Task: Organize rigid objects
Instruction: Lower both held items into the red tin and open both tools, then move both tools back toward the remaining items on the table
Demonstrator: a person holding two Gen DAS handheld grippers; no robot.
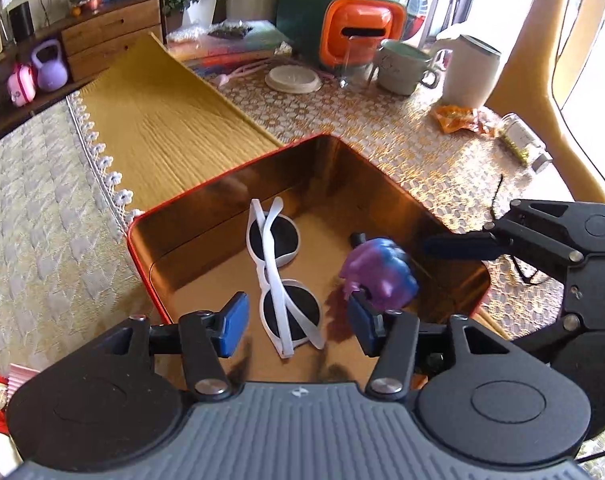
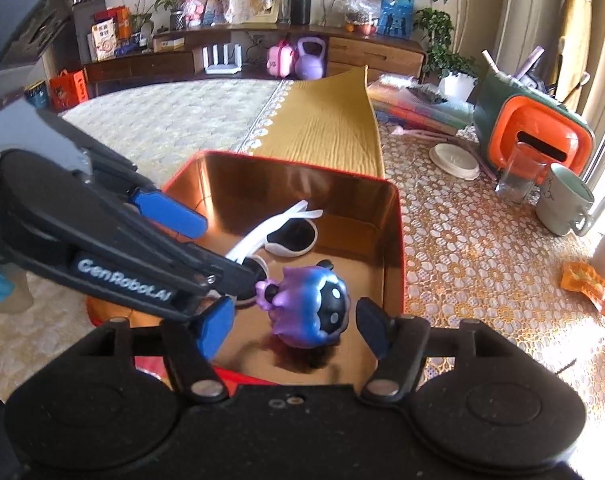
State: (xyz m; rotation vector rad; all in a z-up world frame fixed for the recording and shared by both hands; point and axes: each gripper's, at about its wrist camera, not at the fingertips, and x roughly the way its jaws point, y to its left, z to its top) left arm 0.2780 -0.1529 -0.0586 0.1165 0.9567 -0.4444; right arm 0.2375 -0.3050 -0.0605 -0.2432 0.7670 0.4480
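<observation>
A red tin box [image 1: 238, 168] with a shiny copper inside stands on the table; it also shows in the right wrist view [image 2: 394, 216]. White round sunglasses [image 1: 276, 276] lie folded on its floor, also in the right wrist view [image 2: 290, 236]. A purple and blue toy figure [image 1: 382, 276] sits in the box beside them, also in the right wrist view [image 2: 314, 304]. My left gripper [image 1: 298, 326] is open and empty above the sunglasses. My right gripper [image 2: 294, 332] is open around the figure, pads apart from it.
A yellow ribbed cloth [image 1: 162, 120] lies behind the box. At the back stand an orange and green box [image 1: 354, 28], a glass [image 1: 354, 64], a mug [image 1: 402, 66], a white kettle [image 1: 470, 72] and a round lid [image 1: 292, 79]. A snack wrapper [image 1: 458, 118] and a jar [image 1: 522, 142] lie right.
</observation>
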